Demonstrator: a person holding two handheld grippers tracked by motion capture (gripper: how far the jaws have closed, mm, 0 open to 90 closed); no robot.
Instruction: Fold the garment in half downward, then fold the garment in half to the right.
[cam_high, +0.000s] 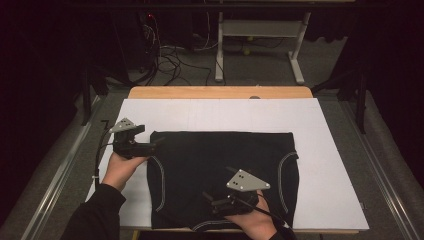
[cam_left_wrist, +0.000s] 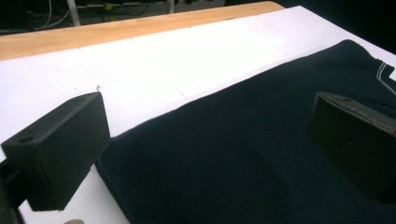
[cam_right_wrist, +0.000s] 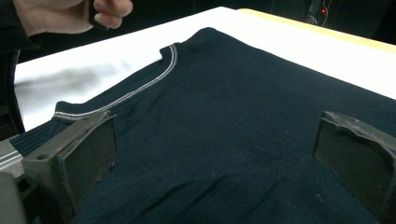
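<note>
1. Lay folded flat on the white sheet (cam_high: 325, 165): a dark garment (cam_high: 220, 170) with pale stitched seams, long axis across the table, near edge close to the table's front edge.
2. Hovered at the garment's far-left corner: left gripper (cam_high: 150, 146), jaws spread wide in the left gripper view, one over bare white sheet (cam_left_wrist: 154, 60), the other over dark cloth (cam_left_wrist: 243, 154), the fabric edge running between them. Gripped nothing.
3. Sat low over the near edge, right of centre: right gripper (cam_high: 216, 201), jaws likewise wide apart above the cloth (cam_right_wrist: 233, 121), nothing pinched.
4. Judged nearer the fold's corner: the left gripper, so likely the first to close on that edge.
5. Showed beyond the sheet: a strip of wooden tabletop (cam_high: 220, 92).
6. Stood farther back in a dim room: grey floor, a table frame (cam_high: 260, 35) and loose cables (cam_high: 170, 57).
</note>
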